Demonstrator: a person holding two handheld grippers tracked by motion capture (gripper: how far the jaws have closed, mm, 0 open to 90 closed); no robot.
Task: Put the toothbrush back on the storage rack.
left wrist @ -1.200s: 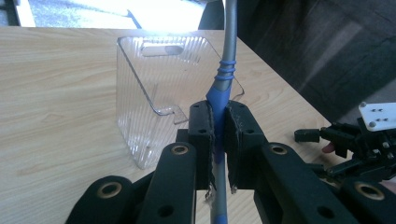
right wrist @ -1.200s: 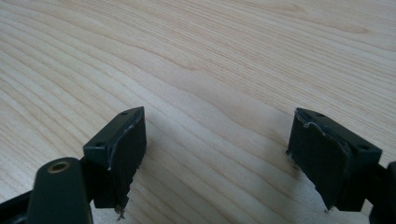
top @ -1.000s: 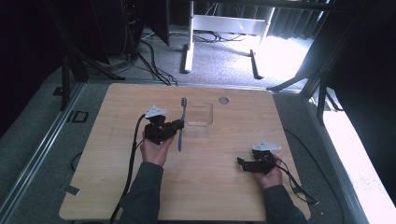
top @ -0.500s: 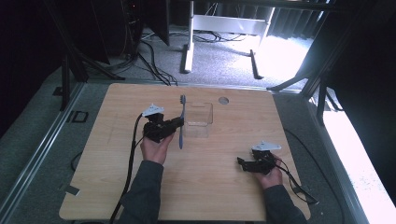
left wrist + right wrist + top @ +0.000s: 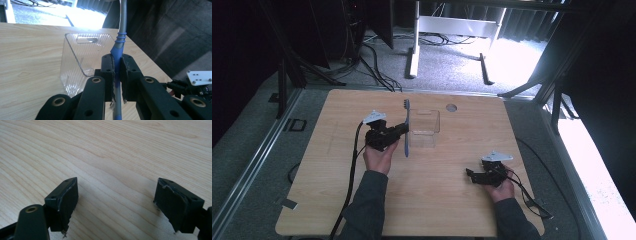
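Observation:
My left gripper [image 5: 401,131] [image 5: 117,75] is shut on a blue and grey toothbrush [image 5: 406,130] [image 5: 118,47], gripping its blue handle. The brush stands roughly upright along the left side of a clear plastic cup-like container [image 5: 424,128] [image 5: 82,57], which lies on the wooden table [image 5: 337,115]. The brush head points toward the table's far edge in the high view. My right gripper [image 5: 472,175] [image 5: 116,205] rests low over bare wood at the near right, jaws wide open with nothing between them.
A small round hole [image 5: 451,107] sits in the tabletop near the far edge. Cables trail from both grippers toward the near edge. Beyond the table, a white stand and loose cables lie on the grey floor. My right gripper shows at the lower right of the left gripper view.

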